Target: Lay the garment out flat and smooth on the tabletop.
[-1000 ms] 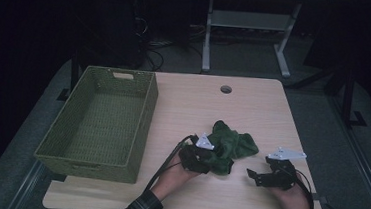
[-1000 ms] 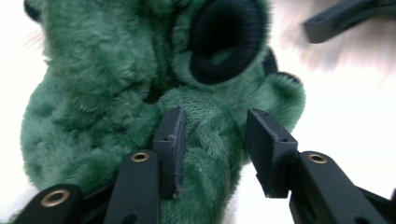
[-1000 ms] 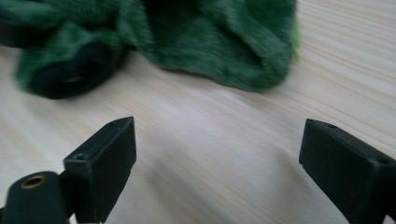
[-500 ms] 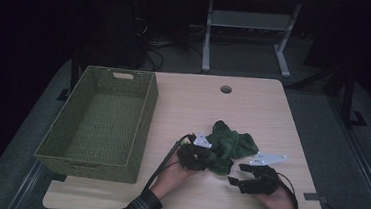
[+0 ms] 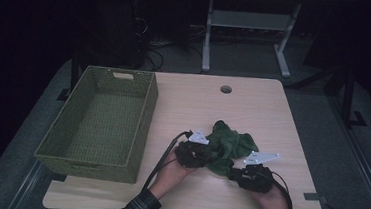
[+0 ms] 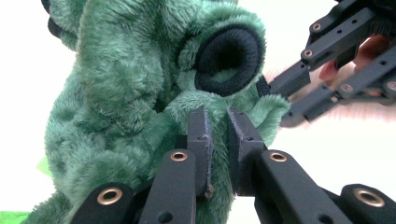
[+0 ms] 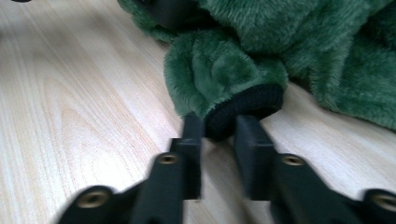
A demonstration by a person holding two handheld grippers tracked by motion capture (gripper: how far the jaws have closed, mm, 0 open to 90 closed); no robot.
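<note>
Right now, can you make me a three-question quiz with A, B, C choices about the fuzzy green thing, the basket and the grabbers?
1. Where does the fuzzy green garment lie?
A. in the basket
B. on the table, right of the basket
C. on the floor

2. What colour is the garment's cuff?
A. black
B. white
C. red

3. What is the left hand-held gripper doing?
A. standing wide open over bare table
B. holding the basket's rim
C. pinching the green fabric

Answers:
1 B, the high view shows it on the wooden table, apart from the woven basket.
2 A, a black knitted band ends the green sleeve.
3 C, green fluff is squeezed between its two jaws.
</note>
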